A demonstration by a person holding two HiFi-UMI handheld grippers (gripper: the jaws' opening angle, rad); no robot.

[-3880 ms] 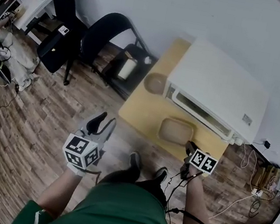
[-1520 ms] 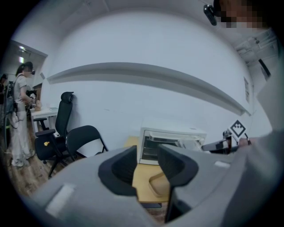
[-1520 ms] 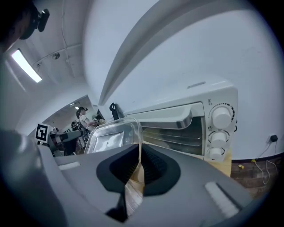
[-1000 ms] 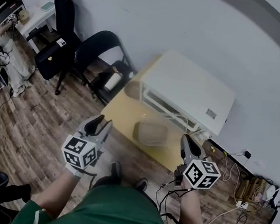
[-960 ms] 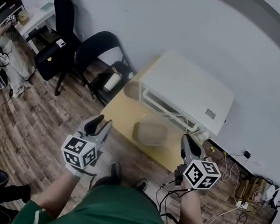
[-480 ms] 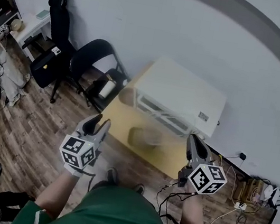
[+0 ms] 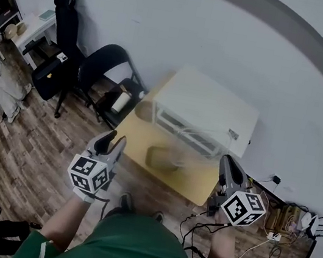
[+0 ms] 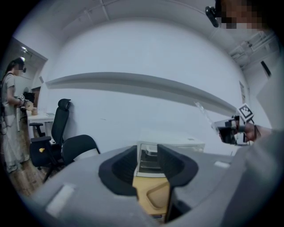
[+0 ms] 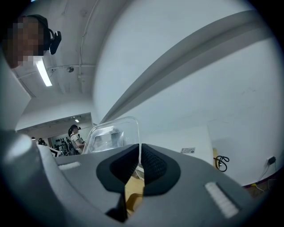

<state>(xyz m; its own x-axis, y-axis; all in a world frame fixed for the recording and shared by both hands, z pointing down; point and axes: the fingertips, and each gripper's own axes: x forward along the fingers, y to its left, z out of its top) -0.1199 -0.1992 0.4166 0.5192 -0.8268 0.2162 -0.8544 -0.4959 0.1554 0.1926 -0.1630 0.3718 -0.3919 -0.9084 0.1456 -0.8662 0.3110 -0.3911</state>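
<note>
Lid (image 9: 113, 133) lifted higher (probably plastic), oven (image 7: 205, 108) beyond

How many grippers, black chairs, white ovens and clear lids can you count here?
2 grippers: left gripper, right gripper
2 black chairs
1 white oven
1 clear lid, pinched in the right gripper
Total: 6

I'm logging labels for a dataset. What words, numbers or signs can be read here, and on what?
Nothing reads as text.
Sticker on the white oven top: too small to read.
White tag on the black office chair: too small.
Left gripper and right gripper cubes: square black-and-white markers, no letters.
Clear lid in the right gripper: no print visible.
</note>
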